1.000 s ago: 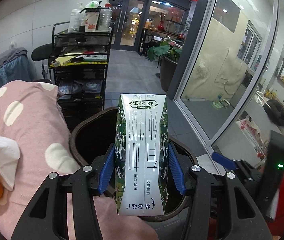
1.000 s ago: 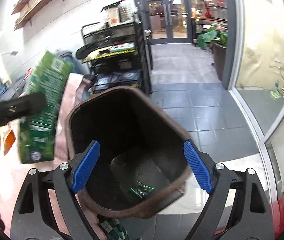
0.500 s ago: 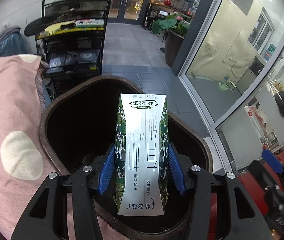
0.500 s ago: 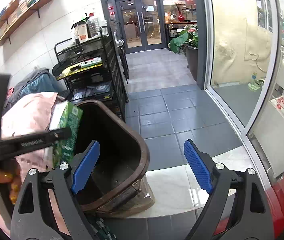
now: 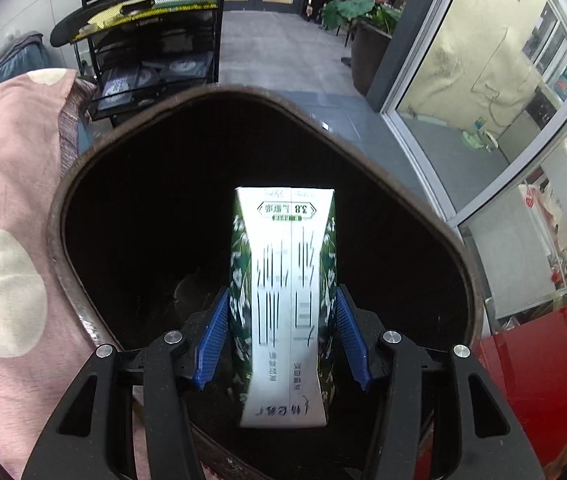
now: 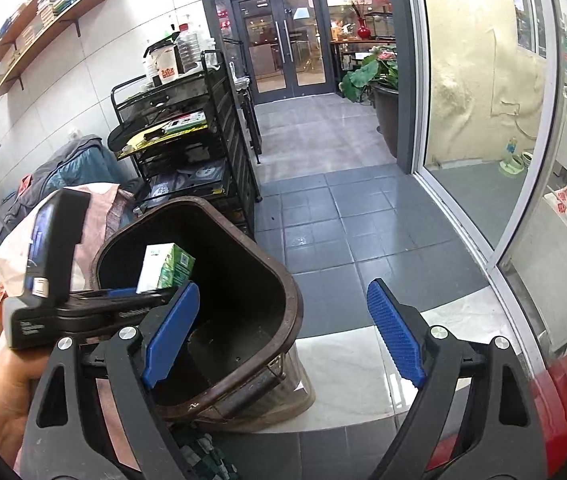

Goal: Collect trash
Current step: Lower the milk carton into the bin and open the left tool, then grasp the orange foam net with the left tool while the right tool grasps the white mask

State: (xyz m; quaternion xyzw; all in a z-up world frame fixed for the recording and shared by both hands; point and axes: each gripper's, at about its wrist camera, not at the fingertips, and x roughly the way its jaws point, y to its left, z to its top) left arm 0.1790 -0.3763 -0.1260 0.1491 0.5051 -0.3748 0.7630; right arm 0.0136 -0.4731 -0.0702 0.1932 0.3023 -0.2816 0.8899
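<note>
At the bottom centre of the left wrist view, the left gripper (image 5: 283, 340) is clamping a green-and-white milk carton (image 5: 285, 304) between its blue pads (image 5: 213, 340), one pad lying against each narrow side. The carton is hanging over the dark mouth of the brown trash bin (image 5: 63, 184), which is filling the middle of that frame. Low in the right wrist view, the right gripper (image 6: 279, 336) is standing wide apart and holding nothing, just beside the bin's rim. Behind the bin, a black wire rack (image 6: 187, 136) is standing at centre left, with glass doors (image 6: 279, 40) at the top. The drop step appears to be in hand; next, the left pads need to part so the carton falls inside.
</note>
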